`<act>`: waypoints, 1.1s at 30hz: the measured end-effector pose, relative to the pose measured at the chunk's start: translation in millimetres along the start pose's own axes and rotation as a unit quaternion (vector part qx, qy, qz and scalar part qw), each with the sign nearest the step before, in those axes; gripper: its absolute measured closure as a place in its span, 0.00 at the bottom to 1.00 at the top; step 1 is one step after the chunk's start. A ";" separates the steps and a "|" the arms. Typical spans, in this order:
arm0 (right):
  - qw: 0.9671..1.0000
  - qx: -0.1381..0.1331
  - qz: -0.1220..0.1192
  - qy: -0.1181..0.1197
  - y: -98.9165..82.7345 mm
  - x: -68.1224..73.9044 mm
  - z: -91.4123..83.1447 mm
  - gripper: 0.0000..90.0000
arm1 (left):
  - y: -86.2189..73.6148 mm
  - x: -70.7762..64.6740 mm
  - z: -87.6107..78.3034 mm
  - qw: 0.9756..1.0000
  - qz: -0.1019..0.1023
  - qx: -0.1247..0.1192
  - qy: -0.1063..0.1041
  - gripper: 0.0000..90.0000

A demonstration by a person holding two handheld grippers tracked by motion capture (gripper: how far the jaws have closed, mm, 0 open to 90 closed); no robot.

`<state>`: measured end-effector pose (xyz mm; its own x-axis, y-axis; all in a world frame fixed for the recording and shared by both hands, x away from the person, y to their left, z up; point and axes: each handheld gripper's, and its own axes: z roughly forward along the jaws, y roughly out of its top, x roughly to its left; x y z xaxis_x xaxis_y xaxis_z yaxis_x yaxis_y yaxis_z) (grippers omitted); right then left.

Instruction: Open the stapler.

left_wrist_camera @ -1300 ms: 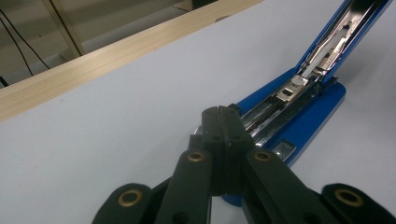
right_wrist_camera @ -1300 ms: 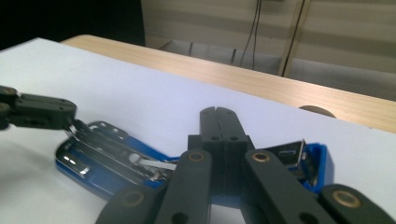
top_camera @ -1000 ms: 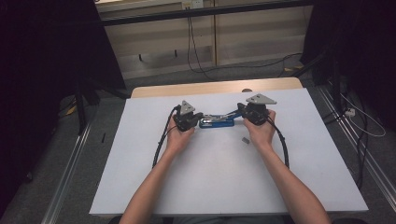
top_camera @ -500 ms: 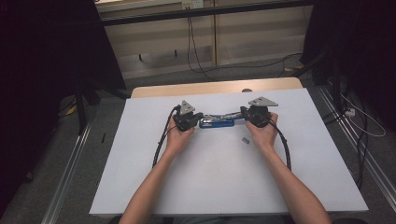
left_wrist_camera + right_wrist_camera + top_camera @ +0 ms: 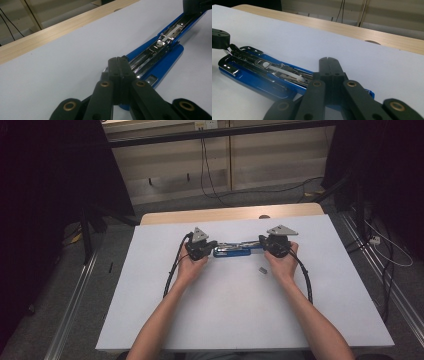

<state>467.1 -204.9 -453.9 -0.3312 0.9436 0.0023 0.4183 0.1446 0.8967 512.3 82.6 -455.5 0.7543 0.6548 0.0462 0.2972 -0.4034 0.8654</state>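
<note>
1. A blue stapler [image 5: 232,251] lay opened out flat on the white counter [image 5: 240,310], its metal staple channel facing up, stretched between the two grippers.
2. The left gripper [image 5: 214,246] sat at the stapler's left end. In the left gripper view its jaws stood pressed together with no gap between the tips, and the stapler [image 5: 160,51] ran away from just behind those tips toward the upper right.
3. Whether the left jaws pinched any part of the stapler could not be told — the closed tips [image 5: 119,65] covered the near end of the blue base.
4. The right gripper [image 5: 261,243] sat at the stapler's other end. In the right gripper view its jaws were closed as well, tips [image 5: 328,65] together, with the stapler [image 5: 259,72] extending from beneath them to the left.
5. At the far left of that view the other gripper's black tip [image 5: 220,38] touched the far end of the staple channel.
6. A small grey piece [image 5: 262,269] lay on the counter just short of the right gripper, beside the right hand [image 5: 282,265] — apart from the stapler.
7. The left hand [image 5: 191,267] held its gripper from behind, a black cable [image 5: 172,270] looping down beside the wrist.
8. Beyond the jaws, the counter's wooden edge [image 5: 230,215] showed past the white sheet.
</note>
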 end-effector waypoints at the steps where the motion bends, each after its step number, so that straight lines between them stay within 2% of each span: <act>1: 1.000 -0.001 -0.001 0.001 0.0 0.0 0.5 1.00 | 0.2 -0.2 0.1 1.000 -0.002 0.000 0.000 1.00; 6: 1.000 0.000 -0.002 0.000 0.7 0.7 0.5 1.00 | 1.7 1.0 0.4 1.000 -0.008 0.004 -0.004 1.00; 10: 1.000 -0.001 0.000 0.001 0.6 -1.5 -0.4 1.00 | 2.4 0.5 0.5 1.000 -0.007 0.006 -0.004 1.00; 12: 1.000 -0.001 0.001 0.001 1.0 -2.2 -0.8 1.00 | 2.9 0.7 0.3 1.000 0.004 0.007 -0.001 1.00; 14: 1.000 -0.002 -0.001 0.002 1.8 -2.6 -1.2 1.00 | 4.1 -0.2 -0.1 1.000 0.002 0.008 -0.001 1.00; 17: 1.000 -0.002 0.001 0.003 2.3 -2.7 -1.3 1.00 | 6.4 -0.8 -2.2 1.000 0.002 -0.001 -0.001 1.00; 21: 1.000 -0.003 -0.001 0.003 2.4 -3.1 -2.1 1.00 | 7.5 -1.2 -2.5 1.000 0.004 0.001 0.001 1.00; 25: 1.000 -0.006 -0.001 0.013 3.4 -3.8 -3.2 1.00 | 7.2 -1.4 -3.0 1.000 -0.001 -0.003 0.001 1.00; 27: 1.000 -0.005 -0.002 0.019 3.4 -4.1 -3.8 1.00 | 7.9 -2.5 -3.5 1.000 -0.010 -0.005 0.001 0.98; 28: 1.000 -0.005 -0.003 0.022 3.4 -4.2 -4.1 1.00 | 8.7 -3.2 -3.6 1.000 -0.005 -0.006 0.004 0.95; 29: 1.000 -0.004 -0.005 0.024 3.3 -4.5 -4.3 1.00 | 9.6 -4.3 -3.5 1.000 -0.004 -0.006 0.014 0.89; 30: 1.000 -0.003 -0.005 0.024 3.3 -4.9 -4.7 1.00 | 9.6 -4.4 -3.5 1.000 -0.007 -0.007 0.014 0.85; 33: 1.000 -0.007 -0.004 0.030 4.4 -5.5 -6.3 0.96 | 7.9 -3.1 -3.3 1.000 -0.024 -0.012 0.007 0.83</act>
<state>465.5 -211.3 -447.3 -0.3854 0.9225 0.0208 0.4039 0.1485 0.9027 510.4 79.5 -447.1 0.7305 0.6828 0.0112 0.3193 -0.3560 0.8782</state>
